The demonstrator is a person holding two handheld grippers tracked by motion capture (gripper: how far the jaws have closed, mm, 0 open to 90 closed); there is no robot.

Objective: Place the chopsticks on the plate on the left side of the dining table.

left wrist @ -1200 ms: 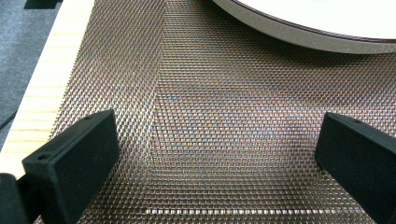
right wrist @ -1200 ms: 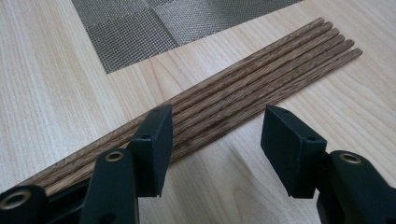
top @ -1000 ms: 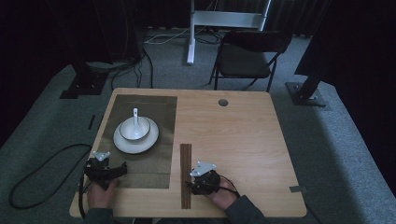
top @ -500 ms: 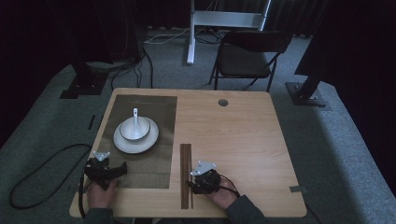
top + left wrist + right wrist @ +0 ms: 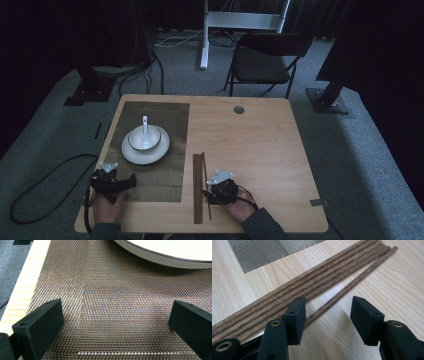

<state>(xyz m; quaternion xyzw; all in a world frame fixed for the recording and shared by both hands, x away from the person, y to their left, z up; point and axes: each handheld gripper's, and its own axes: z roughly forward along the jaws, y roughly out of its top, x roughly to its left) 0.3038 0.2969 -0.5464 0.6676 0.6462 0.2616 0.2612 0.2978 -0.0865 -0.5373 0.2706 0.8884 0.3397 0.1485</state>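
While closing slightly, right gripper (image 5: 327,315) fingers wide apart straddle loose chopstick (image 5: 352,282); left gripper (image 5: 115,322) fingers wide, empty.

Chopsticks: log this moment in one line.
right gripper open, closing, straddling stray chopstick | chopstick bundle beside | left gripper open over placemat

The table (image 5: 260,150) is viewed from above, facing twelve o'clock; the woven placemat (image 5: 112,310) and chopsticks (image 5: 317,285) are seen close up, shared with it.
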